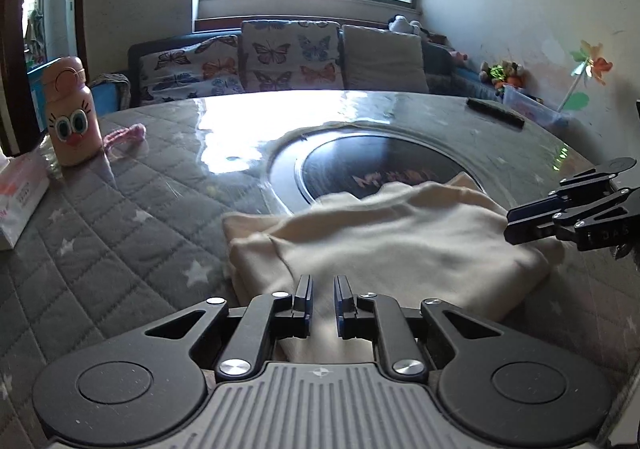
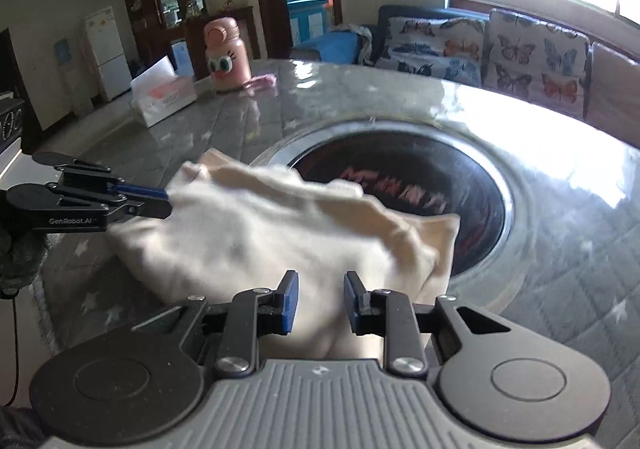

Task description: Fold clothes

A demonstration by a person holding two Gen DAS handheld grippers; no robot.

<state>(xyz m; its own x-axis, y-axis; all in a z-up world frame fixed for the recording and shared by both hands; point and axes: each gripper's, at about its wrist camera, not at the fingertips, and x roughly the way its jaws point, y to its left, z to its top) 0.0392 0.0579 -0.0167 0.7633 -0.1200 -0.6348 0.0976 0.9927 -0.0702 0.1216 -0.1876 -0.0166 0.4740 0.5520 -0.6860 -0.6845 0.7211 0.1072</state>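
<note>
the folded cream cotton garment (image 2: 280, 233) lies by the round grey quilted bench (image 1: 120, 209) edge; left gripper (image 1: 323, 299) stands slightly parted over its hem, right gripper (image 2: 318, 301) likewise.

The garment (image 1: 384, 237) lies on the tabletop (image 1: 132, 217), partly over the round inset (image 1: 360, 165). Far left of the inset stands the bottle (image 1: 72, 113), with the box (image 1: 18, 201) nearer than it. Behind the inset sits the sofa (image 1: 288, 57).
</note>
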